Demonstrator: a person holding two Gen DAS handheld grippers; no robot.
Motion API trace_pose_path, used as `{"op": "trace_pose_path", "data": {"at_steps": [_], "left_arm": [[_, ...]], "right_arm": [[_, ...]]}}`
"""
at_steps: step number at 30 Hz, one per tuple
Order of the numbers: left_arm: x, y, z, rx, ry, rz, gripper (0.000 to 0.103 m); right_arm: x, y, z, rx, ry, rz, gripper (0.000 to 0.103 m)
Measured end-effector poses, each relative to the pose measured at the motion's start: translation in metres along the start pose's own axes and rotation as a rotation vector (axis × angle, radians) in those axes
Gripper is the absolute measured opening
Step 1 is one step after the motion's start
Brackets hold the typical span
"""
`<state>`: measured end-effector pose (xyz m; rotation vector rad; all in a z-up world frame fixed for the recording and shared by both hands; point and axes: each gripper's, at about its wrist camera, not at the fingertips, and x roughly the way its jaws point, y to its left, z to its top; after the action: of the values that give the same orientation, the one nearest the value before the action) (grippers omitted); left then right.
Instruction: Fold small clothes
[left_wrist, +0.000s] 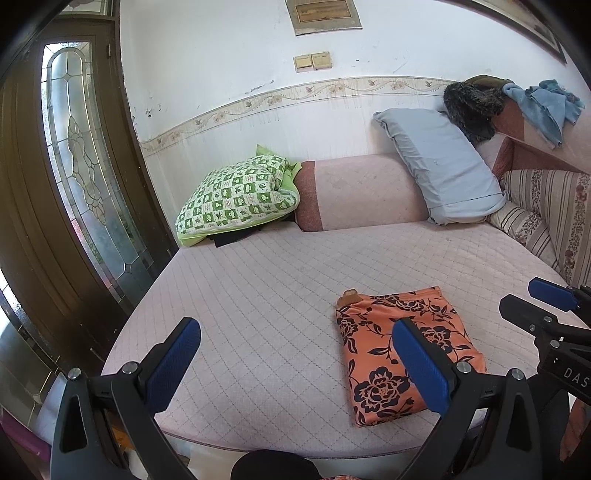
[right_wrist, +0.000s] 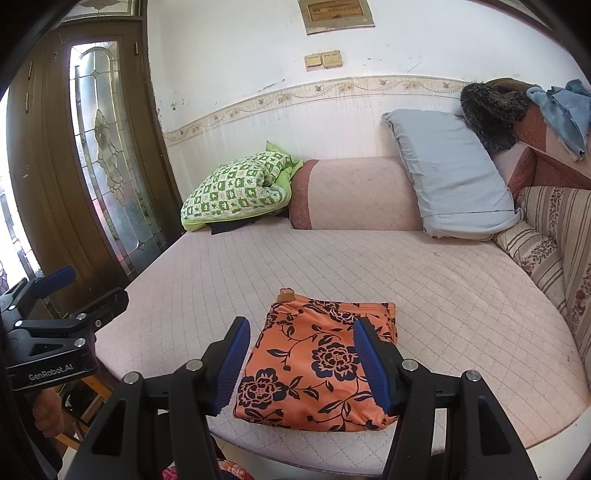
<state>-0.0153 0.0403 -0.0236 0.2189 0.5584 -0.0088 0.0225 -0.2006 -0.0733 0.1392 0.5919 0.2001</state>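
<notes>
An orange garment with a dark flower print (left_wrist: 400, 350) lies folded into a flat rectangle near the front edge of the pink quilted mattress (left_wrist: 280, 280). It also shows in the right wrist view (right_wrist: 317, 365). My left gripper (left_wrist: 295, 365) is open and empty, held above the mattress to the left of the garment. My right gripper (right_wrist: 301, 363) is open and empty, held just in front of and above the garment, touching nothing. The right gripper also shows in the left wrist view (left_wrist: 532, 306), and the left gripper in the right wrist view (right_wrist: 88, 291).
A green patterned folded quilt (left_wrist: 236, 195), a pink bolster (left_wrist: 362, 192) and a grey-blue pillow (left_wrist: 443, 166) stand along the back wall. Striped floral cushions (left_wrist: 554, 218) line the right side. A brown door with a glass panel (left_wrist: 74, 166) is on the left.
</notes>
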Motion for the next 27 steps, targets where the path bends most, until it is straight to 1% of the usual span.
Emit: {"op": "trace_pose_path", "data": {"at_steps": [12,22,27], "left_arm": [[-0.003,0.007,0.0,-0.016,0.004,-0.004,0.103],[0.015,0.012,0.009,-0.03,0.031,0.0,0.103],[0.026,0.007,0.011,-0.013,0.054,-0.012,0.103]], "right_arm": [[0.002,0.012,0.001,-0.022,0.007,0.0,0.062],[0.023,0.011,0.003,-0.016,0.037,0.017,0.062],[0.028,0.005,0.005,-0.017,0.04,0.001,0.062]]}}
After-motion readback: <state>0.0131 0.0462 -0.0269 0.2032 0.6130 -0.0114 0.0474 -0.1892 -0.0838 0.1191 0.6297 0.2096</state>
